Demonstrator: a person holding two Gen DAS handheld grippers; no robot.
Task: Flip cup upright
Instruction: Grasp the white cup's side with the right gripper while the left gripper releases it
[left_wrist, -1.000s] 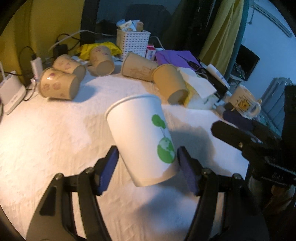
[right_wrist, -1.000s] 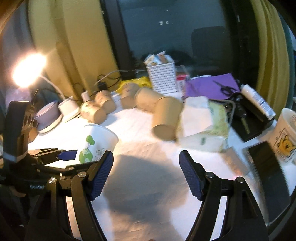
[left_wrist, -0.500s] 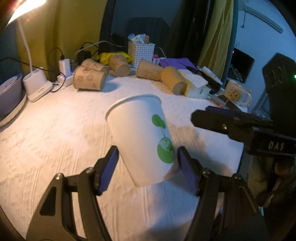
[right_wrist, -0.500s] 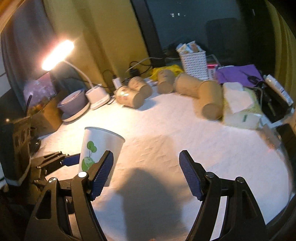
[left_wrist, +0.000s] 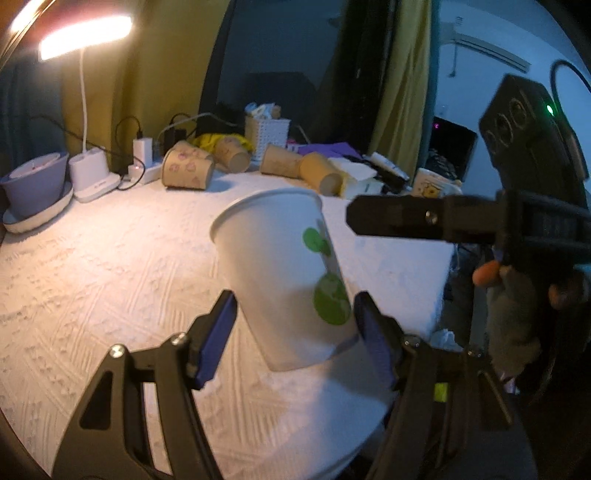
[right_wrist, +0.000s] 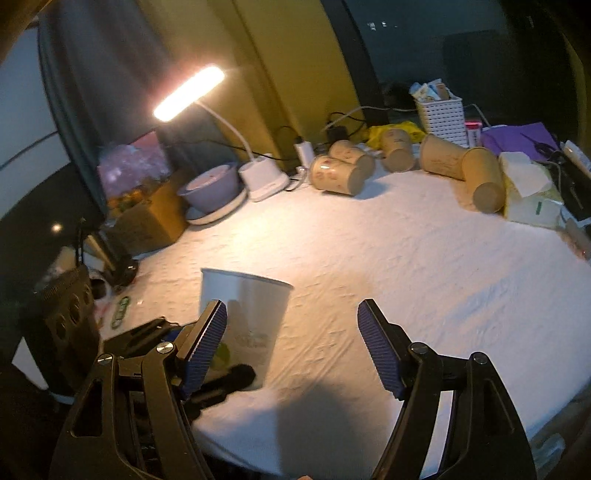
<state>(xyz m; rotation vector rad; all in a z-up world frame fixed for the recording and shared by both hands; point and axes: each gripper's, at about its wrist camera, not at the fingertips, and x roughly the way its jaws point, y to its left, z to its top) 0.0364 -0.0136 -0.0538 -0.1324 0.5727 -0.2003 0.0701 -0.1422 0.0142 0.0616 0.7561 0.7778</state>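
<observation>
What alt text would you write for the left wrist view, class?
The left gripper holds a white paper cup with green print, rim up, over a white cloth-covered table. Brown cups lie tipped near a lit lamp.

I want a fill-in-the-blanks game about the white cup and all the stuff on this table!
1. The left gripper holds a white cup with its open rim facing ____.
2. The leaf and globe picture printed on the cup is colored ____.
3. The right gripper holds nothing, and its jaws are ____.
4. The brown cups at the back of the table are all lying on their ____.

Missing words: up; green; open; sides
</observation>
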